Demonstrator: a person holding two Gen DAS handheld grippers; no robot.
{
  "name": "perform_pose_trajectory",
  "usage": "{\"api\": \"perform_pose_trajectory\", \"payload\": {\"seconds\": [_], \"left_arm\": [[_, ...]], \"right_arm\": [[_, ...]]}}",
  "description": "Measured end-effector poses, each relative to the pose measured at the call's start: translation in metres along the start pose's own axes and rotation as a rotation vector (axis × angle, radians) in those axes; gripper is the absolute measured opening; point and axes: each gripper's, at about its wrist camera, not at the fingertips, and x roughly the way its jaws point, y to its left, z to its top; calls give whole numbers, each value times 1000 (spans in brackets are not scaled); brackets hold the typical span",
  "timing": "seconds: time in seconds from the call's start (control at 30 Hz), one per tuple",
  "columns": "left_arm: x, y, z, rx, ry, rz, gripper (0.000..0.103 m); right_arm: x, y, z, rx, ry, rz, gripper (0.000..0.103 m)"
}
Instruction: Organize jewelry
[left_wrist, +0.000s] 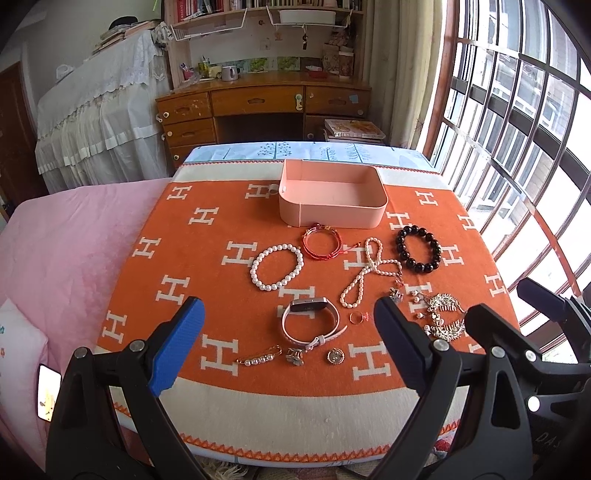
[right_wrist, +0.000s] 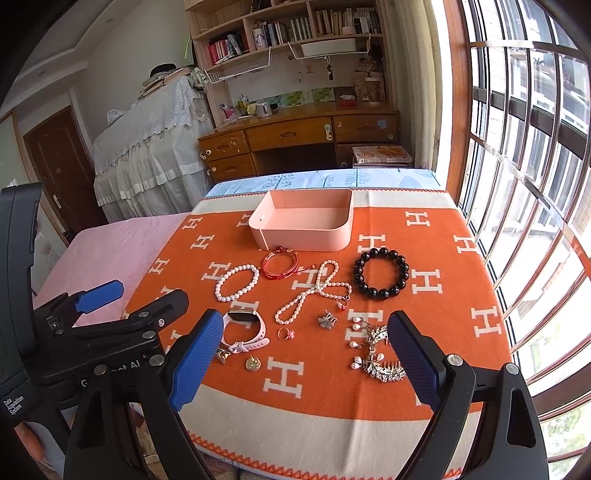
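An empty pink box (left_wrist: 332, 195) (right_wrist: 303, 223) stands at the back of the orange cloth. In front of it lie a pearl bracelet (left_wrist: 277, 267) (right_wrist: 237, 282), a red bracelet (left_wrist: 322, 240) (right_wrist: 280, 263), a pearl necklace (left_wrist: 364, 275) (right_wrist: 310, 291), a black bead bracelet (left_wrist: 418, 249) (right_wrist: 381, 272), a pink watch (left_wrist: 310, 321) (right_wrist: 246, 330), a ring (left_wrist: 357, 317) (right_wrist: 286, 334) and a silver hair comb (left_wrist: 445, 319) (right_wrist: 380, 356). My left gripper (left_wrist: 288, 343) is open above the watch. My right gripper (right_wrist: 306, 362) is open near the comb.
Small pieces lie near the front: a pearl pin (left_wrist: 258, 356), a flower brooch (left_wrist: 294, 356), a round gold charm (left_wrist: 335, 356) (right_wrist: 253, 363), pearl earrings (right_wrist: 356, 345). A pink bed (left_wrist: 66, 258) lies left, a barred window (left_wrist: 517, 147) right, a wooden desk (left_wrist: 258, 103) behind.
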Motion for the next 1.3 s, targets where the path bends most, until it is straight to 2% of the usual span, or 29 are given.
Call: {"api": "perform_pose_trajectory", "payload": {"seconds": [0.27,0.43,0.6,0.67,0.77,0.9,1.0,1.07,1.17,1.3], "left_arm": [[-7,4,18,44,-7,-34,92],[-6,17,42,61,-37,-34,92],[15,24,75,69,-9,-67,92],[34,27,88,55,16,-59,92],[70,27,101,47,76,-50,92],[131,19,105,76,171,-29,91],[177,11,104,88,259,-46,90],[205,5,101,92,322,-57,85],[239,1,94,97,391,-72,72],[268,-4,89,83,452,-100,57]], "right_arm": [[-14,-8,12,5,-18,27,92],[-17,-20,35,-13,-48,-32,92],[-10,-38,71,-32,-51,-87,92],[-2,-49,87,-36,-44,-109,91],[25,-72,108,3,22,-117,84],[76,-102,116,75,146,-88,71],[116,-123,112,123,238,-92,61],[140,-138,108,159,289,-82,57],[169,-155,101,199,339,-77,49],[195,-164,91,219,385,-77,43]]}}
